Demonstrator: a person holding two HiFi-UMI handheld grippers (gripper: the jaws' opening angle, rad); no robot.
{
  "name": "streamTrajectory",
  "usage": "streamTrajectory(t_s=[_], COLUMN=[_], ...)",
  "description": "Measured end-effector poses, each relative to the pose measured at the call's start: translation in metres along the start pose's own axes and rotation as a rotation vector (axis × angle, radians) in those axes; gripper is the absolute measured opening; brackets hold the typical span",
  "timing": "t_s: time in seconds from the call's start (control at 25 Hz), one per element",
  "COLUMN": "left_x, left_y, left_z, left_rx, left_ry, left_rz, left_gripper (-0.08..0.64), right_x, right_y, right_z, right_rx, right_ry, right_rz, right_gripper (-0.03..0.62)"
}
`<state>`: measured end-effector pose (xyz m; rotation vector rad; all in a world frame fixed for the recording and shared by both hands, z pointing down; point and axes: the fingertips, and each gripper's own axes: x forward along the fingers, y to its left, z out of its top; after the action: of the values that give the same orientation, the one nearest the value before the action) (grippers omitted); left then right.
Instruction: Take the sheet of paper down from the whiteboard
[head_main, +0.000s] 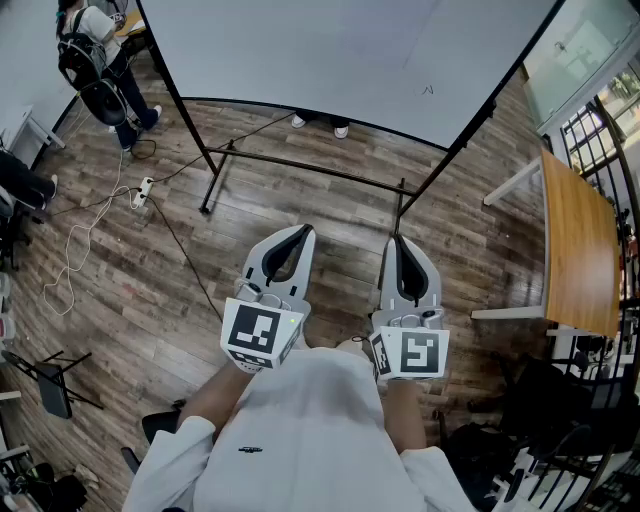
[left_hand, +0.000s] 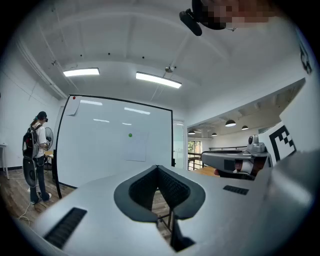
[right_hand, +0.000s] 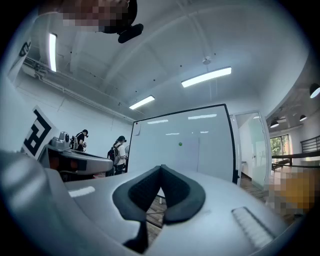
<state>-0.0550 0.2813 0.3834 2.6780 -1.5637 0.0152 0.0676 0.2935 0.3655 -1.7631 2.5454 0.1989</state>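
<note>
Brown wood-plank floor (head_main: 300, 210) fills most of the head view. On it, at 12 o'clock from the person, stands the big white whiteboard w/ black frame (head_main: 330, 50), carried on a black tube stand (head_main: 300, 166) and well apart from both tools.

The grey L gripper (head_main: 304, 231) and grey R gripper (head_main: 396, 239), each w/ black pads, sit side by side at 6 o'clock. Both are roughly level and aimed at the board. Both tongs are pressed together: the pads meet at the tips in each gripper view, w/ nothing betw. them.

The pale rectangular sheet of paper (left_hand: 137, 147) lies flat on the board face, approx. mid-board. It shows at 11 o'clock above the L tips in the left gripper view and at 1 o'clock above the R tips in the right gripper view. A small round green magnet (left_hand: 130, 135) sits near its top edge and prob. pins it.

Task looks not yet begun; the approach comes first.

Risks, as I judge them:
- Shut tongs can't pinch, so they need to spread before reaching the sheet.
- The sheet lies flush, so an edge may be hard to catch and the tips may just skid on the board.
- Pulling w/ the magnet on could tear or crease the paper, or flick the magnet to the floor.
- A hard push may rock the stand.
- The stand's low bar at 12 o'clock is a trip hazard.
</note>
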Motion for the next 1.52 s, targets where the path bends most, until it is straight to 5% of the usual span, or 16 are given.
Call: streamTrajectory(t_s=[0.88, 1.52], left_x=[0.023, 0.214], left_y=[0.050, 0.135], left_z=[-0.009, 0.022], left_rx=[-0.032, 0.026], left_ry=[0.008, 0.000], left_rz=[-0.023, -0.020], left_gripper=[0.006, 0.006], right_x=[0.043, 0.235], right_y=[0.000, -0.097], right_z=[-0.020, -0.026], right_rx=[0.066, 0.106], right_ry=[0.011, -0.049], right_rz=[-0.061, -0.065], right_gripper=[0.002, 0.002])
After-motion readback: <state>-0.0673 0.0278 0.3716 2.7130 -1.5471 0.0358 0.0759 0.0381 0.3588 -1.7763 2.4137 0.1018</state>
